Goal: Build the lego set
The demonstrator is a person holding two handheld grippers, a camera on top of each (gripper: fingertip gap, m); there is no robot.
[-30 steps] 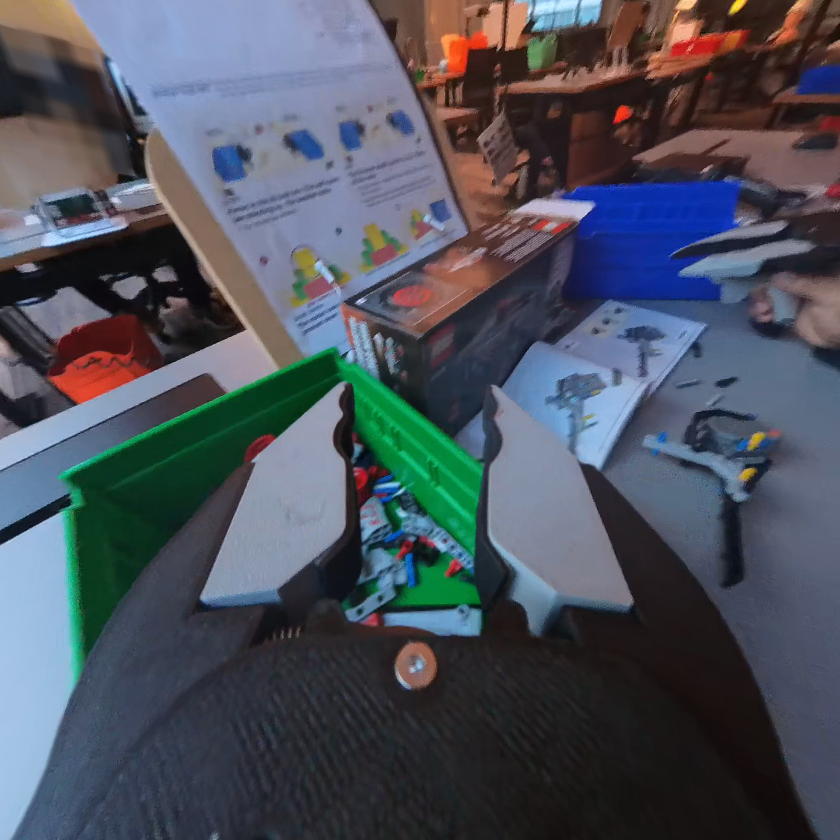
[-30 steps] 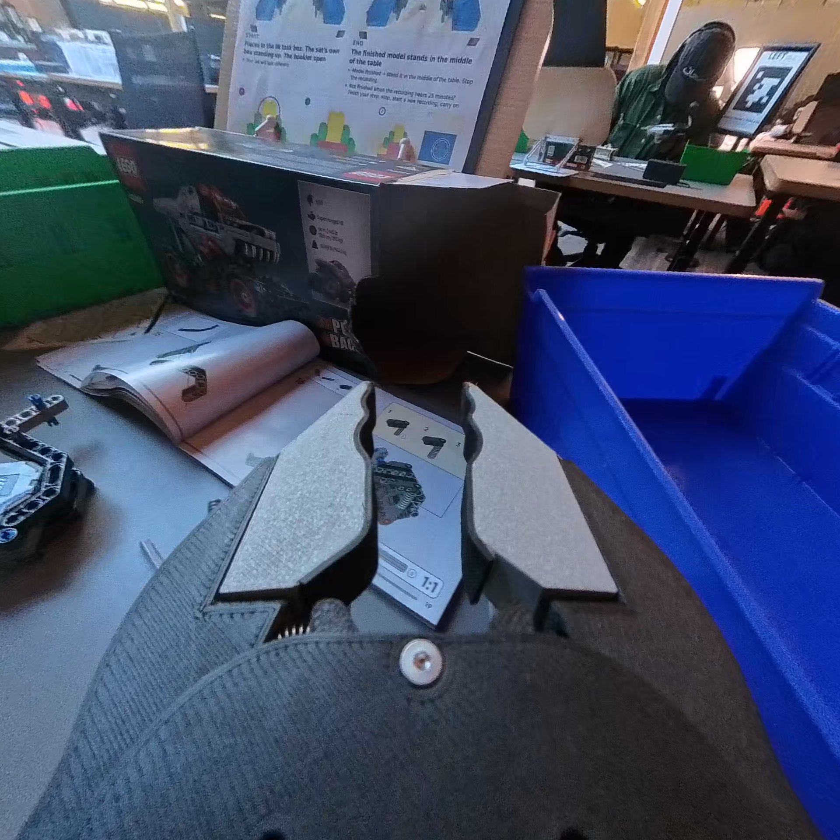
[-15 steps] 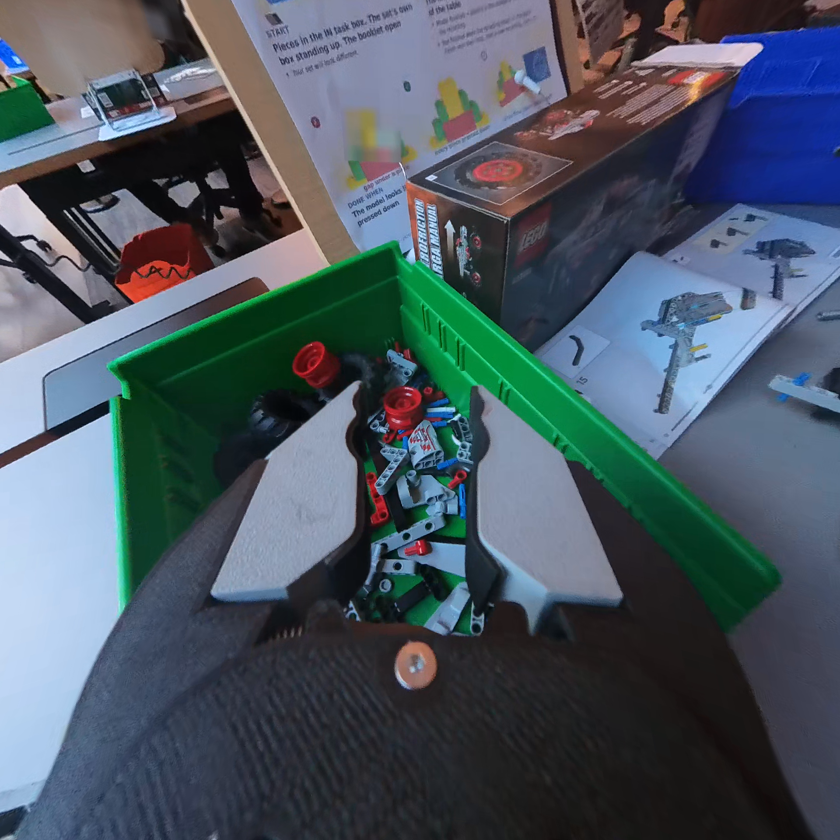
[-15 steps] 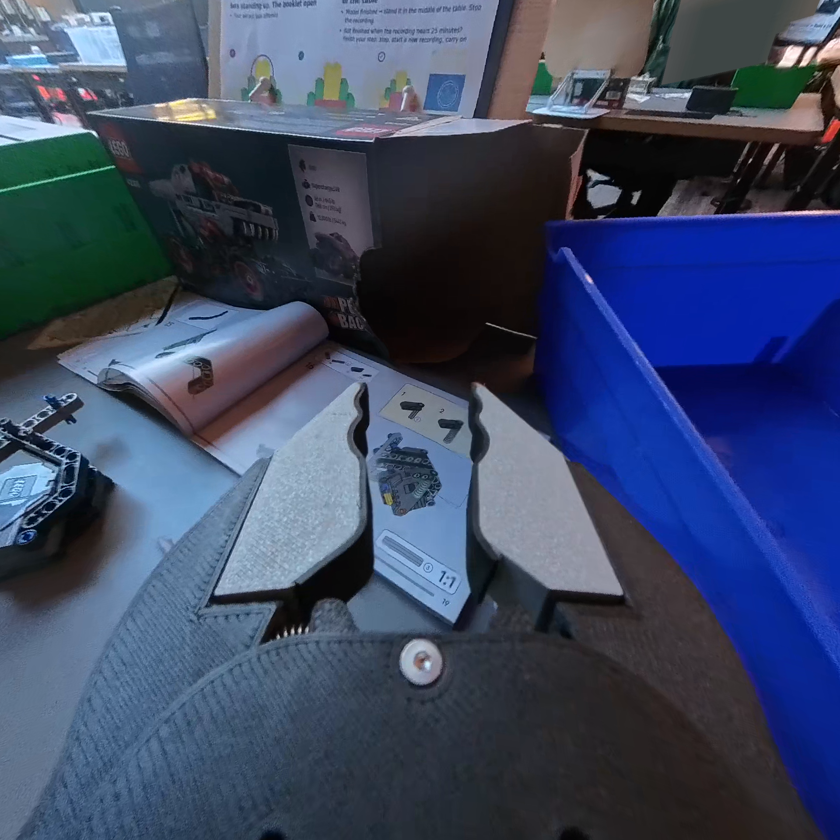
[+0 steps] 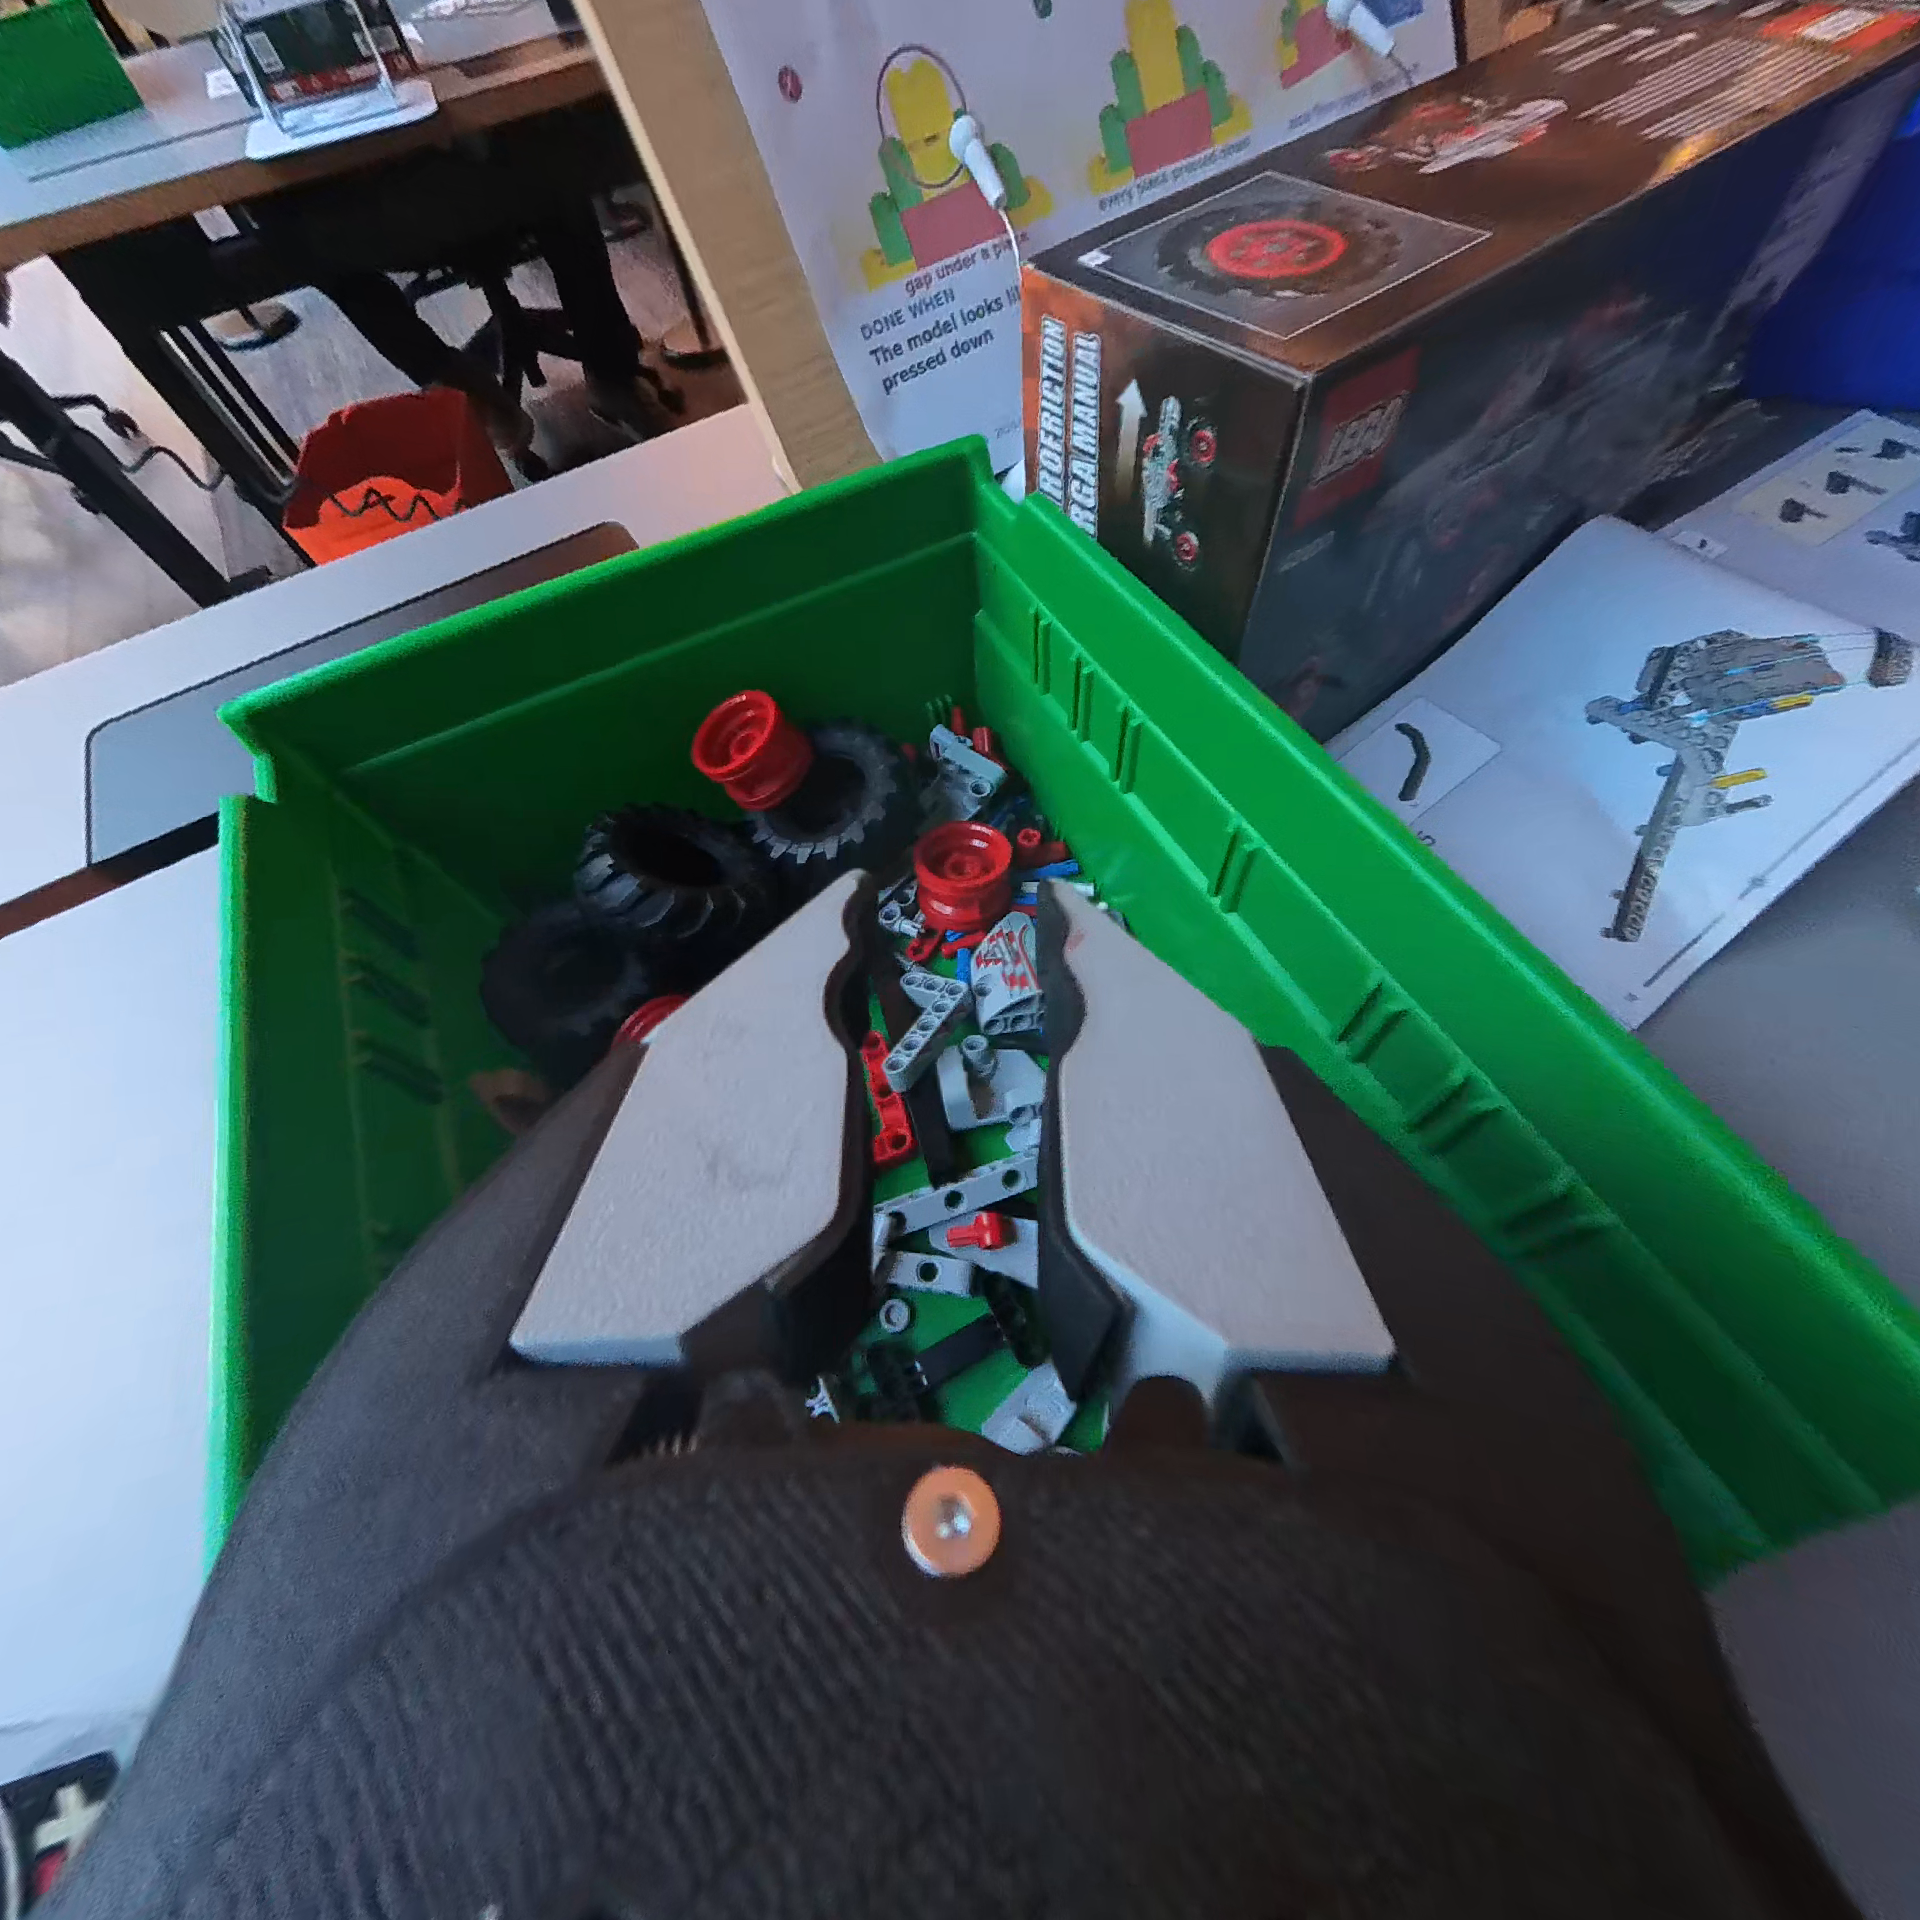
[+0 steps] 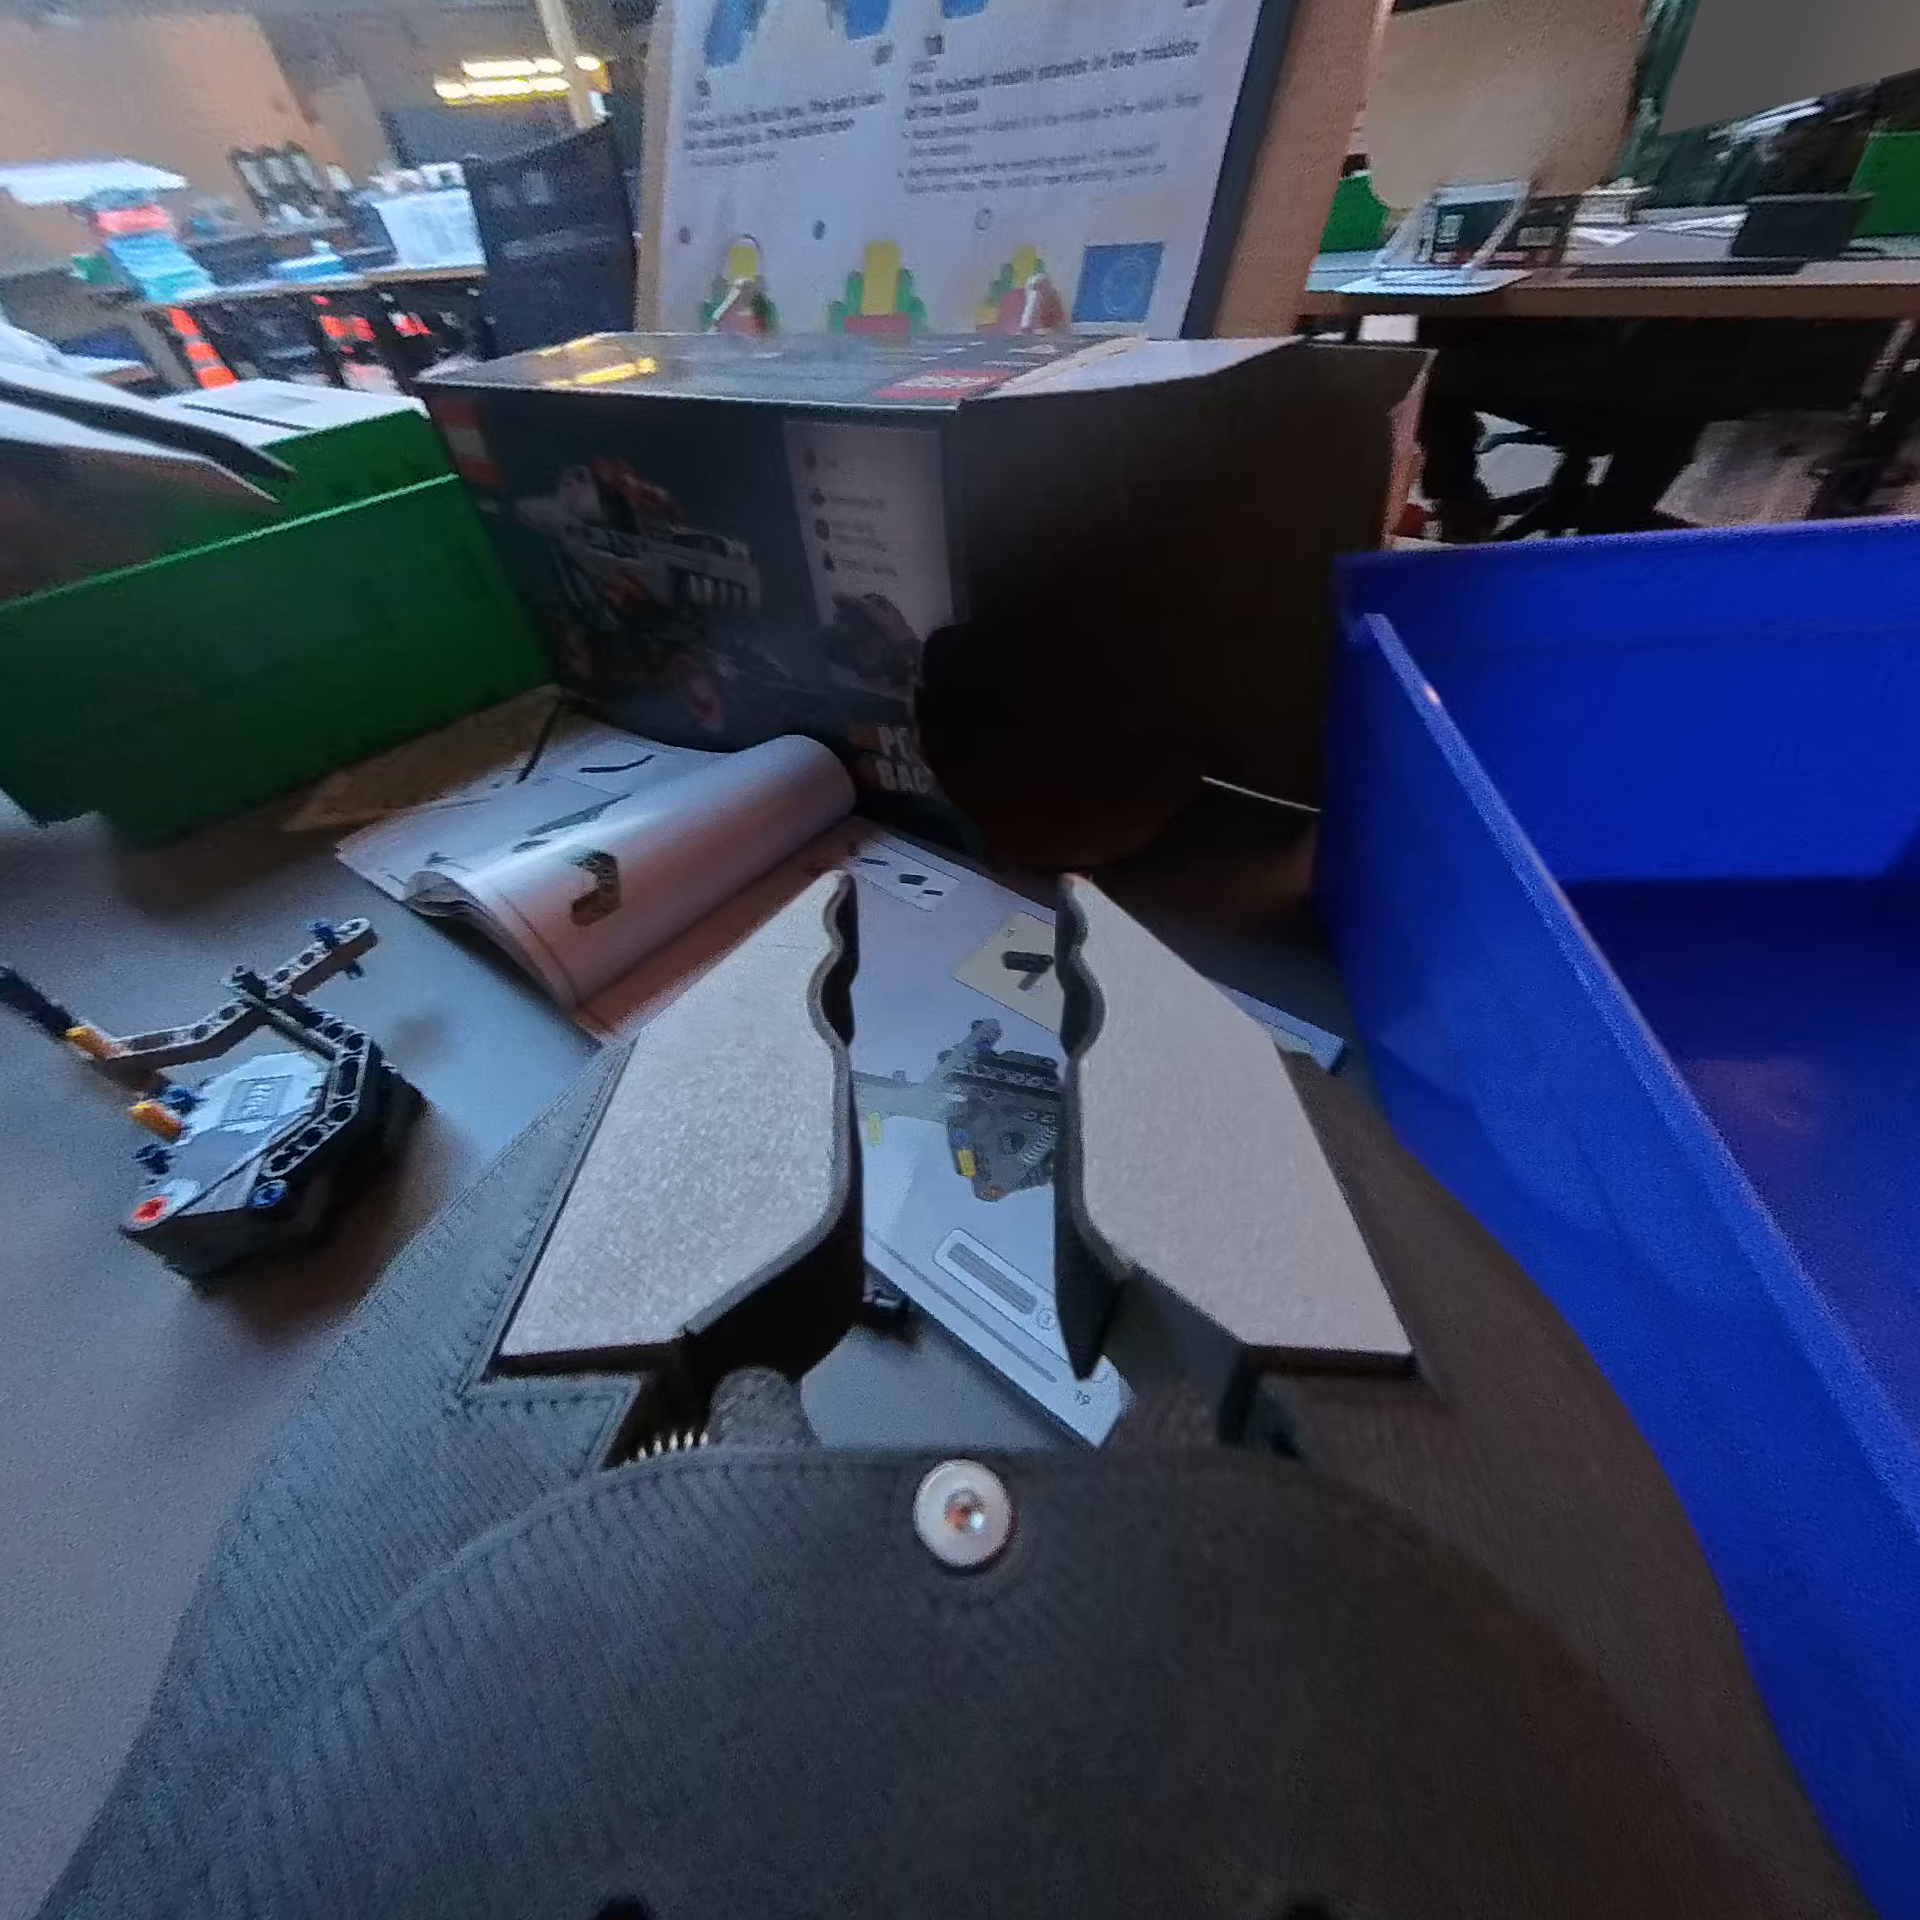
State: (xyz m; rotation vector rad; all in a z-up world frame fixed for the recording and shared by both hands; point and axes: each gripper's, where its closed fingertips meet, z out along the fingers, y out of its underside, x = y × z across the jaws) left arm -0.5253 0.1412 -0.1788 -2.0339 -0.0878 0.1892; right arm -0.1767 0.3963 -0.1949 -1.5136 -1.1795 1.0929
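A green bin [image 5: 1351, 935] holds loose lego parts: black tyres [image 5: 665, 883], red wheel hubs [image 5: 961, 873], grey beams [image 5: 935, 1018] and small red and blue pins. My left gripper [image 5: 951, 904] is open and empty, hovering above the parts in the bin. My right gripper [image 6: 956, 904] is open and empty above the open instruction booklet [image 6: 665, 862] on the grey table. A partly built black and grey lego frame [image 6: 260, 1101] lies on the table to the right gripper's left. The green bin also shows in the right wrist view [image 6: 260, 644], with the left gripper over it.
The dark lego set box [image 6: 831, 540] stands behind the booklet; it also shows in the left wrist view [image 5: 1455, 364]. A blue bin [image 6: 1662, 987] stands at the right. A white instruction poster [image 6: 935, 156] stands upright behind the box. Other tables and chairs fill the background.
My left gripper swung from facing the table to above the green bin and moved lower over the parts. My right gripper drew back a little and turned left; the lego frame shows more.
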